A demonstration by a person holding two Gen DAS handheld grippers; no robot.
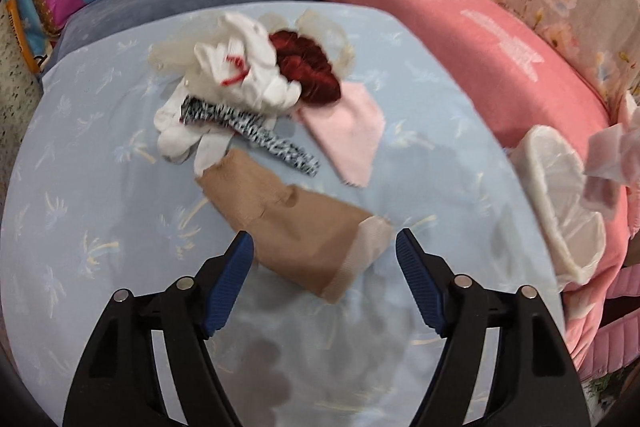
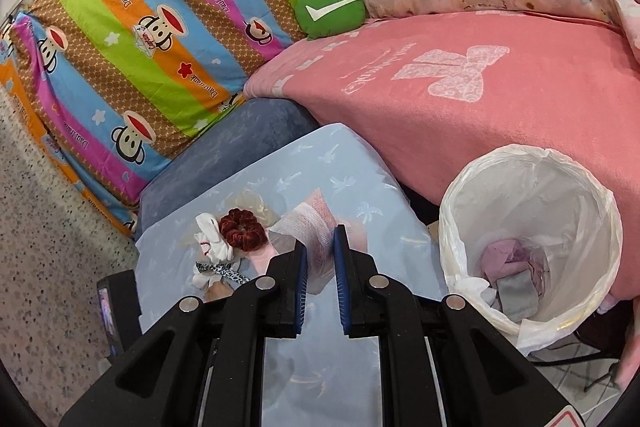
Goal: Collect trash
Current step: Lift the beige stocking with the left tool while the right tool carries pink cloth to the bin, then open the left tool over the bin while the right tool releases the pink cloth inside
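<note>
Your left gripper (image 1: 325, 247) hung wide open and empty above the pale blue cushion (image 1: 80, 187), the tan stocking (image 1: 296, 227) lying loose between and just ahead of its fingertips, a heap of socks (image 1: 240, 83) farther ahead. Your right gripper (image 2: 320, 239) was pinched nearly shut on a pink-and-white wrapper (image 2: 308, 223), with the lined bin (image 2: 532, 239) just to its right.
</note>
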